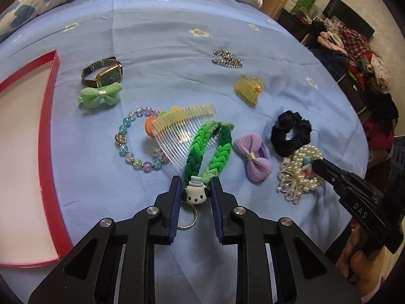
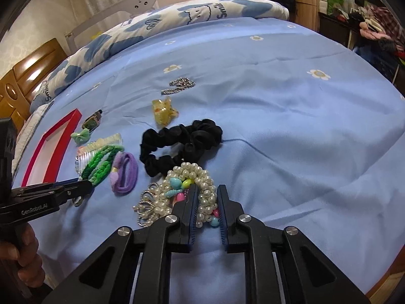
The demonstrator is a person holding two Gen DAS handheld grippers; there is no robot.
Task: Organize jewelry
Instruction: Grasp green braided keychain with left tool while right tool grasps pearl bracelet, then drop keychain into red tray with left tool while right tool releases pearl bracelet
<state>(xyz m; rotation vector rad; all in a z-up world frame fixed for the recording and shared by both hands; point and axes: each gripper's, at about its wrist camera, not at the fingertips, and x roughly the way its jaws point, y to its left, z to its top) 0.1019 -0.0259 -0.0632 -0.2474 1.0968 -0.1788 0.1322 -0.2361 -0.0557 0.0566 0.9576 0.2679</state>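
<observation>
While both grippers press down on a blue flowered bedspread [image 1: 164, 58], the left gripper [image 1: 195, 186] stands nearly closed about the dog-face charm [image 1: 195, 194] of a green braided strap [image 1: 208, 147], its blue pads touching the charm's sides, a key ring [image 1: 188, 219] lying just below. From the right wrist, the right gripper [image 2: 205, 192] is clamped narrowly on a pearl cluster [image 2: 188, 177] with coloured beads, a bunch of pearls caught between its pads.

Spread over the bedspread are a clear comb [image 1: 182, 131] overlapping a bead bracelet [image 1: 129, 144], a green bow [image 1: 100, 96] touching a watch [image 1: 103, 74], a silver chain [image 1: 227, 59], a yellow claw clip [image 1: 249, 90], a purple bow [image 1: 253, 155] and a black scrunchie [image 1: 291, 133] beside the pearls. A red-rimmed tray [image 1: 46, 131] sits at the left edge, nothing visible in the part shown. A hand [image 2: 22, 250] grips the left tool's handle.
</observation>
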